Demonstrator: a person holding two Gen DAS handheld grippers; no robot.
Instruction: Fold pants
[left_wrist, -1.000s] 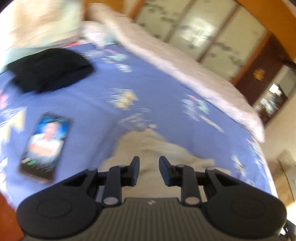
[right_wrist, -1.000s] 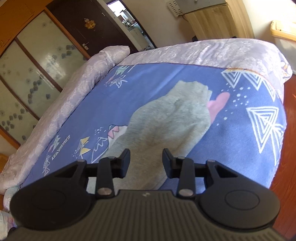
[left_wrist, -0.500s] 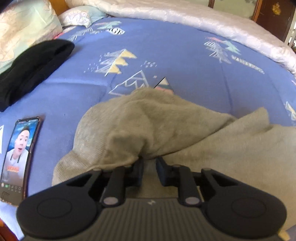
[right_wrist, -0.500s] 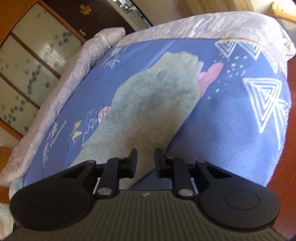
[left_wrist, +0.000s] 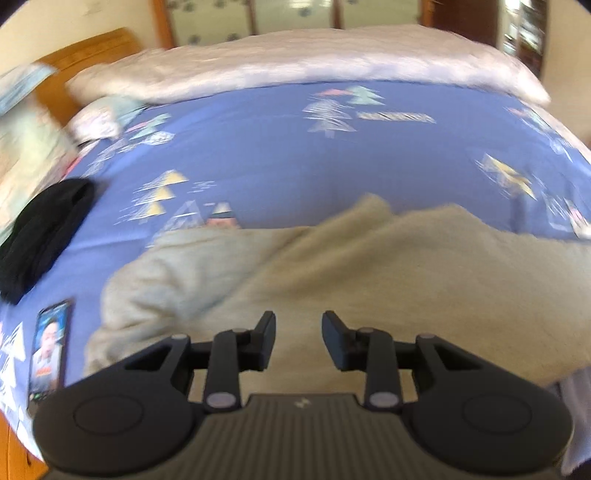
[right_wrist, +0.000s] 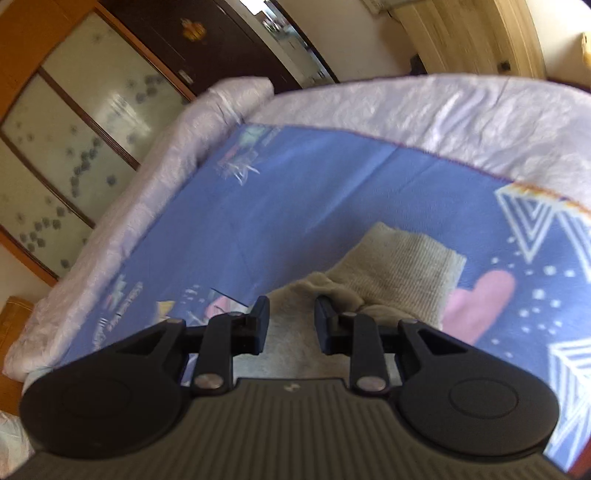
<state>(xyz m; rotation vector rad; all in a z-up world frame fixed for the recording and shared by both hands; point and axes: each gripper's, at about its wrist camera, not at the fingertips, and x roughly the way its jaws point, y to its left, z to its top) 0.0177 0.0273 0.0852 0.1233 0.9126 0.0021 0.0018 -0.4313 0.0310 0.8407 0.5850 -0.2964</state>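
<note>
The grey pants (left_wrist: 332, 273) lie bunched across the near half of the bed (left_wrist: 280, 155), on its blue patterned cover. To the left of the pants sit a phone (left_wrist: 50, 354) with a lit screen and a black garment (left_wrist: 40, 240); neither touches the pants.

Left claw (left_wrist: 298, 339): fingers apart and opening, above the fabric, nothing clamped. Half a second earlier it was nearly shut at a fold.

Right claw (right_wrist: 291, 321): fingers apart and opening, over a folded-back pant end (right_wrist: 402, 273). Earlier that leg lay extended.
</note>
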